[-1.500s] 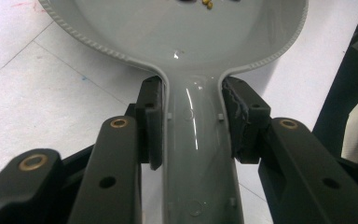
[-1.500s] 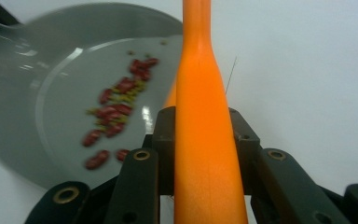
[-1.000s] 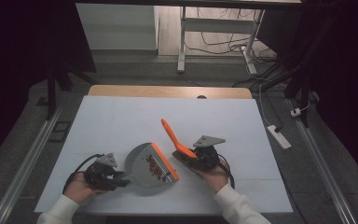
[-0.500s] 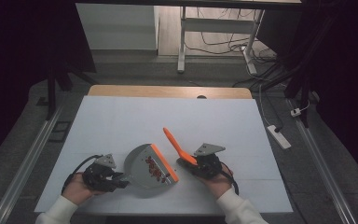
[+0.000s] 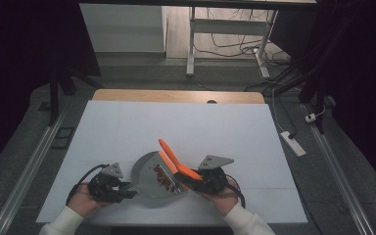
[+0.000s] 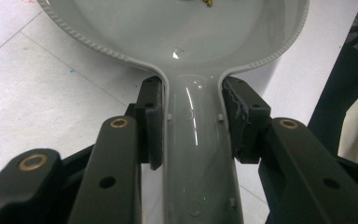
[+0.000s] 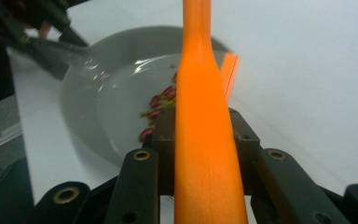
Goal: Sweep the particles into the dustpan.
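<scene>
Right hand-held gripper [image 5: 192, 177] shifted nearer; white table [image 5: 127, 132], dark room.

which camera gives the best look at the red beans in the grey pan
The right gripper view: the red beans lie close and distinct in the grey pan. The high view shows them small; the left gripper view catches just specks at its top edge.

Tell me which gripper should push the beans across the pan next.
Right. The right gripper is shut on the orange spatula, whose blade sits in the pan by the beans. The left gripper is clamped on the pan's handle, steadying it.
</scene>
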{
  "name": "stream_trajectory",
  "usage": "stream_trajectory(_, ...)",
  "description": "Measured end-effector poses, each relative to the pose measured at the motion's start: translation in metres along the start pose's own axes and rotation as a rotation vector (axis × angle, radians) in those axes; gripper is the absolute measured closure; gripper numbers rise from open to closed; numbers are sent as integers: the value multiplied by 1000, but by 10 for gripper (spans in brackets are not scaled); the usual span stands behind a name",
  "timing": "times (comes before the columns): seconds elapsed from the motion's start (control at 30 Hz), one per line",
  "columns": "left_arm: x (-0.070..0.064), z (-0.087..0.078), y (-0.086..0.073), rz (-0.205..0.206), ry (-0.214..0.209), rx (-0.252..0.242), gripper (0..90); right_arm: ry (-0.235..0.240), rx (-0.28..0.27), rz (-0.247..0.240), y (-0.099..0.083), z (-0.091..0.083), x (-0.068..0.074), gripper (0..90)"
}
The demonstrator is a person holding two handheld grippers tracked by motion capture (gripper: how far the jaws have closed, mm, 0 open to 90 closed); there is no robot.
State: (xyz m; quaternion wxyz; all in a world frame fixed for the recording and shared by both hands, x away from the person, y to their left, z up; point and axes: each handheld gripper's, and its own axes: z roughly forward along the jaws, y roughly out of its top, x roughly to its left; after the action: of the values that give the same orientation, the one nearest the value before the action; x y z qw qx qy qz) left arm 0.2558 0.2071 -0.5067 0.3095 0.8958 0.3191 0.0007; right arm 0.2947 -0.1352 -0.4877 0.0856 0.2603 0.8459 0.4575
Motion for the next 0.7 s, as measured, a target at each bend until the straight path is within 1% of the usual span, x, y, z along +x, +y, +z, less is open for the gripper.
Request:
stream_trajectory(0.07, 0, 1, 0, -1, 3, -6, 614, -18, -16, 18, 0, -5, -6, 700)
stream_trajectory(0.23, -1, 2, -1, -6, 7, -27, 614, -82, -42, 63, -2, -15, -26, 699)
stream_trajectory(0.4, -1, 5, -1, -9, 24, -49, 614, -129, -52, 100, -7, -23, -43, 699)
stream_trajectory(0.47, 0, 6, -1, -14, 27, -59, 614, -144, -53, 104, -8, -25, -48, 699)
stream_trajectory(0.57, -1, 6, -1, -6, 40, -72, 614, -160, -55, 110, -9, -29, -52, 699)
stream_trajectory(0.63, -1, 5, -1, -13, 49, -93, 613, -167, -58, 108, -10, -31, -54, 699)
stream_trajectory(0.7, -1, 3, -1, -25, 49, -118, 614, -172, -65, 108, -10, -33, -55, 699)
